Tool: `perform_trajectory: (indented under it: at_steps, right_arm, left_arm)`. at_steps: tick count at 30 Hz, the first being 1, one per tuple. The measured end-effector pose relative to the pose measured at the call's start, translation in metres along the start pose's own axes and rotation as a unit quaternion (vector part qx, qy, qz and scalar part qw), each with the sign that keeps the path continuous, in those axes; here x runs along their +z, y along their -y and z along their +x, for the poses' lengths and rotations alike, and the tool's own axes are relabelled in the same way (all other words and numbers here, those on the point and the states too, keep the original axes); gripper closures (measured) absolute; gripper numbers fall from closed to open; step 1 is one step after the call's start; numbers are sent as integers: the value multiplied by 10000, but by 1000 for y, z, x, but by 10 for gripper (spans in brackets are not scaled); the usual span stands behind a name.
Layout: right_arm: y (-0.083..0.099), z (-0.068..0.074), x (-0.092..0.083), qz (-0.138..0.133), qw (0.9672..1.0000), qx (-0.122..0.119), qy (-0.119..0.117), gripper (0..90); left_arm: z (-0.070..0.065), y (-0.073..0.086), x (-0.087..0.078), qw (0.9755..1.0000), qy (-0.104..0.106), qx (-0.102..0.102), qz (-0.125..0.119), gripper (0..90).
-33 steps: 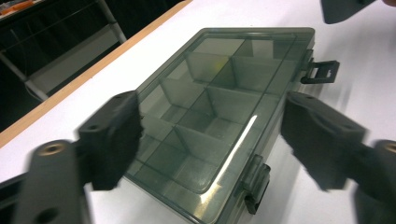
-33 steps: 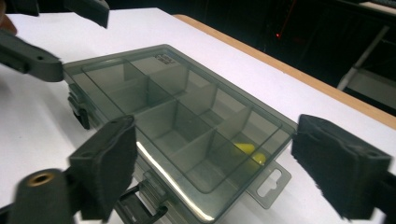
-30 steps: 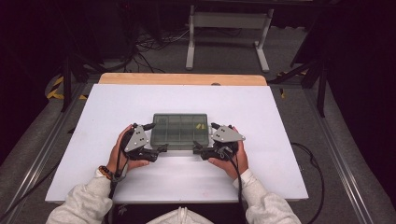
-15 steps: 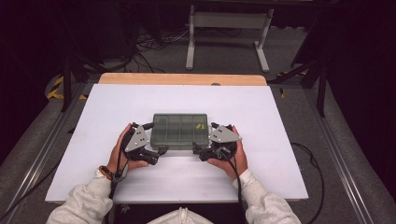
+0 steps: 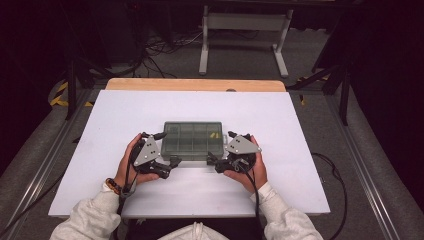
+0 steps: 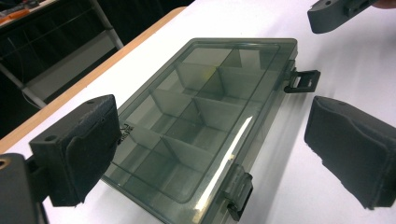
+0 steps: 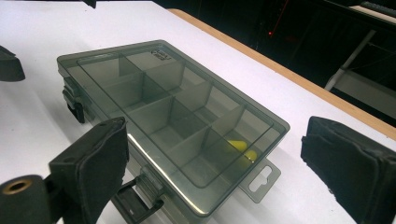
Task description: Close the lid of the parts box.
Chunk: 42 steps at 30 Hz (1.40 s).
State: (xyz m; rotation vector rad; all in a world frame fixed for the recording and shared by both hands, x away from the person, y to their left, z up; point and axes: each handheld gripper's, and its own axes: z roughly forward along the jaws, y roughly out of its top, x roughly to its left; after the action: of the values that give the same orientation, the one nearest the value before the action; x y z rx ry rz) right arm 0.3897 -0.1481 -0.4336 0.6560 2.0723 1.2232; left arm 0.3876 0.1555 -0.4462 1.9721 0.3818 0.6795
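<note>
Dark studio floor and trailing cables surround a white table, on which a smoky translucent compartment box is set near the person's edge, lid down. It is flanked by the left gripper and the right gripper, each held just beside a short end. Both sets of jaws are seen standing wide, nothing between the pads; the left jaws have just been opening.

The step in hand is judged to be the freeing of the front latches. From the left gripper view, one latch is shown swung outward, while the nearer latch appears still seated; it would probably have to be hooked and flipped next, with the box steadied from the other side.

A small yellow piece in a corner compartment and the hang tab are made plain by the right gripper view.
</note>
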Motion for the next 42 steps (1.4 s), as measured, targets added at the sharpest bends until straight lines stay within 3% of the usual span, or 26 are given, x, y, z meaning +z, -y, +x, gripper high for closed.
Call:
perform_trajectory:
  at_steps: [7,22,42]
  right_arm:
    - [-2,5,-7,50,9998,-185,39,80]
    - [-1,8,-13,82,9998,-193,65,81]
    - [2,15,-25,129,9989,-441,126,84]
  left_arm:
    - [-2,-3,-7,10000,-57,34,-18,53]
    - [-8,-4,-13,9999,34,103,-42,53]
    - [-16,-4,-27,9998,-11,197,-45,45]
